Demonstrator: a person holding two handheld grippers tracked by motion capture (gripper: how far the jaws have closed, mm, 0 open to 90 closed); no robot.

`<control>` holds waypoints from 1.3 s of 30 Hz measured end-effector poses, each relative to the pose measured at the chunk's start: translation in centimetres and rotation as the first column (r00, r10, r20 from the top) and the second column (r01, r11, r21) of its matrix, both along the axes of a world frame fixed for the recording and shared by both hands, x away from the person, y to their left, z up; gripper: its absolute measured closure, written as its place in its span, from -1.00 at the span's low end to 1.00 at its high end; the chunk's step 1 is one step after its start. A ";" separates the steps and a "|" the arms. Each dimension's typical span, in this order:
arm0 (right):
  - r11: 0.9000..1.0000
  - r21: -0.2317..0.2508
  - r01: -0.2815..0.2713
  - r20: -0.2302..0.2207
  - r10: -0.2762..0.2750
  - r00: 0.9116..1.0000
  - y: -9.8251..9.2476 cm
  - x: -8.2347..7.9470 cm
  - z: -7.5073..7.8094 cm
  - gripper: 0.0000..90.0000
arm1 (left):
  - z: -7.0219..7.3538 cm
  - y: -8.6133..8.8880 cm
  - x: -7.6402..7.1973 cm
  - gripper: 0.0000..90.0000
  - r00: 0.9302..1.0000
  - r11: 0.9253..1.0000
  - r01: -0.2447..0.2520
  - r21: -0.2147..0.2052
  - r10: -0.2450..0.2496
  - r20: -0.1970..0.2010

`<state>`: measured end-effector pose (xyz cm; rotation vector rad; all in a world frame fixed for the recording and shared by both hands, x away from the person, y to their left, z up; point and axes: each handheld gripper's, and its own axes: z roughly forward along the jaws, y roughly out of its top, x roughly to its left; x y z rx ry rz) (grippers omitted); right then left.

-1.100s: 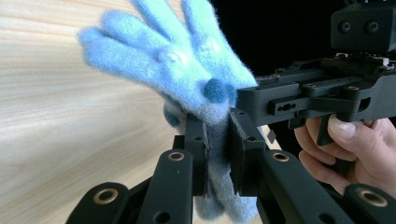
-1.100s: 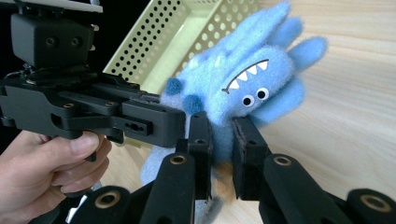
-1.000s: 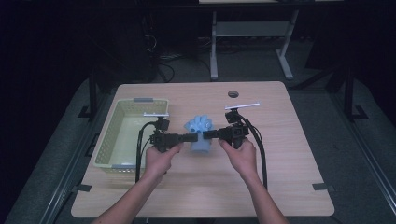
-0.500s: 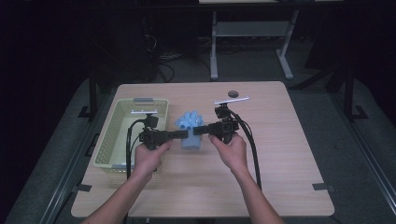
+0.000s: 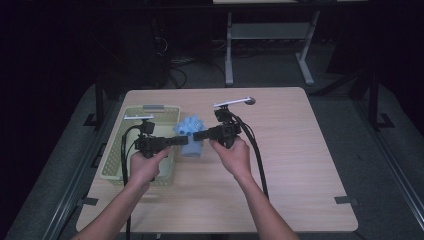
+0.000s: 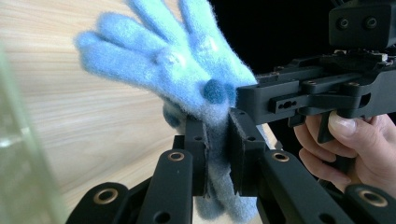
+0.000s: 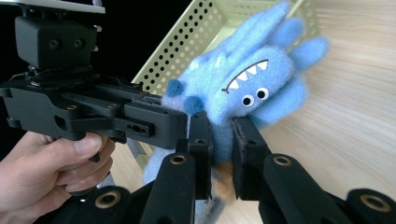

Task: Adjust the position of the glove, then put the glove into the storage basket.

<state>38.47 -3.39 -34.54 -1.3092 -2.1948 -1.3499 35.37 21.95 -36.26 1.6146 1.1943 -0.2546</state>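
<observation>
Hands are seen at the bottom middle of the high view. A fluffy blue monster glove (image 5: 191,136) is pinched from both sides, by the left gripper (image 5: 183,140) and the right gripper (image 5: 198,135). It is held above the wooden table (image 5: 300,150), beside the pale green basket (image 5: 161,111) at middle left.

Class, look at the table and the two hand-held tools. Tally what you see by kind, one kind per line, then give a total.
Blue fleece monster glove: 1
Pale green perforated basket: 1
Black two-jaw grippers, left gripper and right gripper, both clamped on the glove: 2
Small dark round object at the table's far edge: 1
Total: 5
</observation>
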 end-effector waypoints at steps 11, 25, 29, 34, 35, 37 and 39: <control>0.999 -0.002 -0.036 0.007 0.036 0.999 2.6 0.6 0.7 0.76 | 0.8 2.6 -0.3 0.75 1.000 1.000 -0.023 0.003 0.023 0.002; 0.999 0.000 -0.051 -0.001 0.051 0.999 5.0 1.1 0.5 0.77 | 0.7 4.8 -0.3 0.75 0.999 0.999 -0.049 0.002 0.049 0.000; 0.999 0.011 -0.053 -0.005 0.053 0.999 5.7 1.2 0.4 0.77 | 0.6 5.6 -0.3 0.75 0.999 0.999 -0.053 0.002 0.053 -0.005; 0.998 0.024 -0.053 -0.009 0.053 0.999 6.7 1.5 0.0 0.77 | 0.4 6.6 -0.2 0.75 0.998 0.998 -0.069 0.009 0.069 -0.009; 0.998 0.027 -0.053 -0.006 0.053 0.999 6.9 1.5 -0.1 0.77 | 0.4 6.8 -0.2 0.75 0.997 0.997 -0.073 0.008 0.073 -0.009; 0.998 0.034 -0.051 -0.007 0.051 0.999 7.3 1.6 -0.2 0.77 | 0.4 7.3 -0.1 0.75 0.997 0.997 -0.079 0.012 0.079 -0.010; 0.998 0.040 -0.053 -0.013 0.053 0.999 7.8 1.7 -0.4 0.77 | 0.4 7.7 -0.1 0.75 0.997 0.996 -0.082 0.015 0.082 -0.011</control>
